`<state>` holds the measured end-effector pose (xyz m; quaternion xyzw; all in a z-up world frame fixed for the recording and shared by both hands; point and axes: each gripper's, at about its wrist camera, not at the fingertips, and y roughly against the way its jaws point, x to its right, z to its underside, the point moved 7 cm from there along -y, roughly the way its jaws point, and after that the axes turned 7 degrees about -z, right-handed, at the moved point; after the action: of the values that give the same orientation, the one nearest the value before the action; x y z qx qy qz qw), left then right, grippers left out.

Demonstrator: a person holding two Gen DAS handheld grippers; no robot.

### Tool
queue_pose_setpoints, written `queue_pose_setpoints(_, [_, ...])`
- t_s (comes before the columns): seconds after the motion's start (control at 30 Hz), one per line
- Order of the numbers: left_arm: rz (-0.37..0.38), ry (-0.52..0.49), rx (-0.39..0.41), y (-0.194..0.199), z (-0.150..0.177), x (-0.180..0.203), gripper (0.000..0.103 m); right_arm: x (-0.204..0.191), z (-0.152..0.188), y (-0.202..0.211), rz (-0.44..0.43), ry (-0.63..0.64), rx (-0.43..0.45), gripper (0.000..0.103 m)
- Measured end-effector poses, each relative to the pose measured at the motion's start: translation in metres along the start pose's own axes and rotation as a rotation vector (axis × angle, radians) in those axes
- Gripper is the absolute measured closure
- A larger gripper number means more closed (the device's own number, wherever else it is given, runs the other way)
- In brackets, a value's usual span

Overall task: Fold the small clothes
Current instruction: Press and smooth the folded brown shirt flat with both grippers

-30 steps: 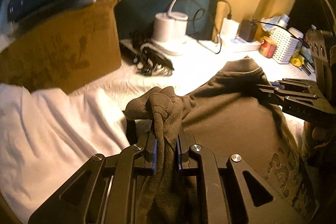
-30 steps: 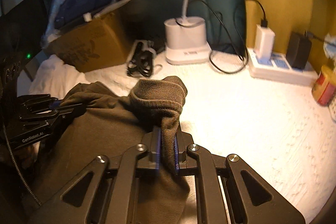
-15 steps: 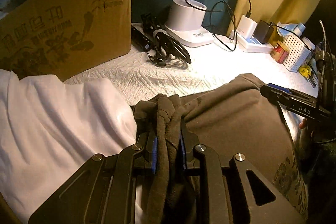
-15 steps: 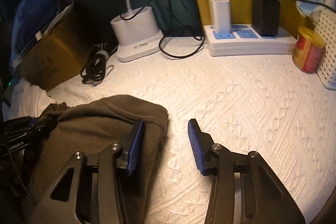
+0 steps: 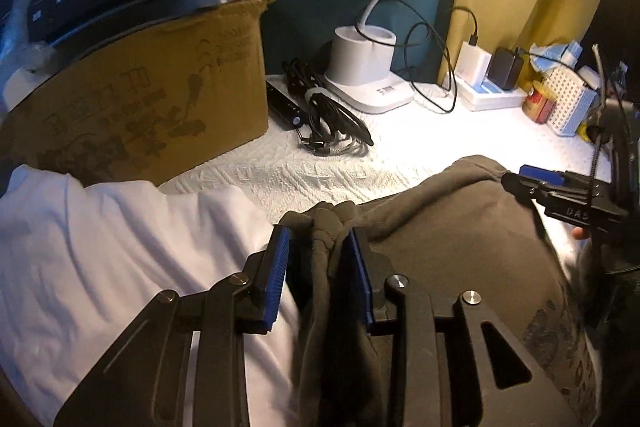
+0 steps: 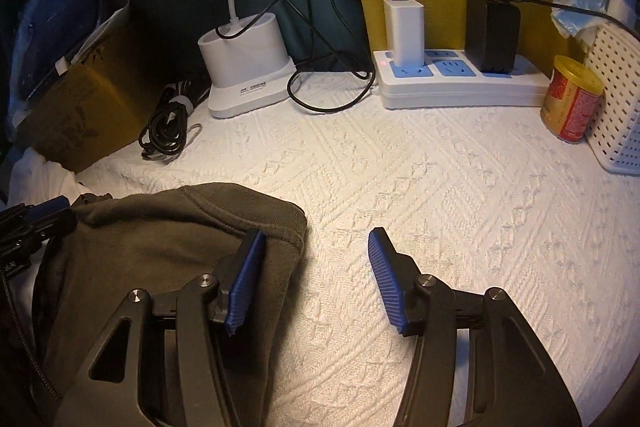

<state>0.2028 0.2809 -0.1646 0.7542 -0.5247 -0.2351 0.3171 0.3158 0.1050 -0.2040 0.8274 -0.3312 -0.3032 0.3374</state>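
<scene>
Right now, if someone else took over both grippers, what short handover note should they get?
Left gripper: jaws opening, a bunched fold of the brown garment between the pads, no longer pinched.
Right gripper: jaws opening, nothing between them; its left pad rests on the garment's edge.
The garment lies folded over on the white textured cloth; a white garment lies beside it.
Left to do: withdraw, neaten the fold.

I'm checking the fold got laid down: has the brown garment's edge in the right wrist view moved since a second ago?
Yes. The brown garment dropped from in front of the lamp base to lie flat on the white cloth; the right claw is opening, nothing pinched.
</scene>
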Motion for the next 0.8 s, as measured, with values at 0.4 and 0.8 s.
queue_pose_setpoints(0.4, [0.063, 0.051, 0.016, 0.027, 0.019, 0.003, 0.048, -0.012, 0.012, 0.016, 0.008, 0.013, 0.003, 0.047])
queue_pose_setpoints(0.8, [0.089, 0.046, -0.005, 0.044, 0.052, 0.017, 0.048, -0.039, 0.05, 0.043, -0.02, 0.06, -0.03, 0.047])
